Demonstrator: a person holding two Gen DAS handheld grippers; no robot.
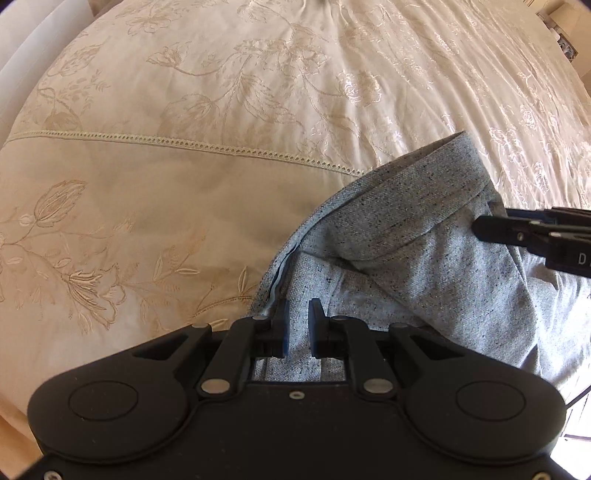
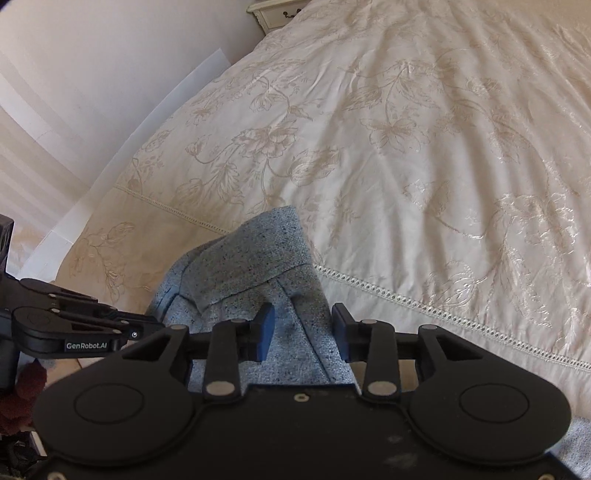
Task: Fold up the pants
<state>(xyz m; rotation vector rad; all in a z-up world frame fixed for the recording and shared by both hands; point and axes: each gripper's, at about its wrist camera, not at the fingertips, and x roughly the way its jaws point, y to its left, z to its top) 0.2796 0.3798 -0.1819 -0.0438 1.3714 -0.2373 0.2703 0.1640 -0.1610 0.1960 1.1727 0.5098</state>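
A: From the left wrist, what shows?

B: The left claw (image 1: 297, 314) is clenched narrowly on the grey pants (image 1: 413, 251), which are bunched and lifted over the cream embroidered bedspread (image 1: 184, 203). The right claw (image 1: 480, 225) touches the cloth from the right.

A: And the right wrist?

B: The right claw (image 2: 303, 325) grasps the pants (image 2: 258, 266), with cloth filling its wider gap. The left claw (image 2: 147, 332) reaches in from the left, above the bedspread (image 2: 406, 147); a nightstand (image 2: 277, 13) stands far off.
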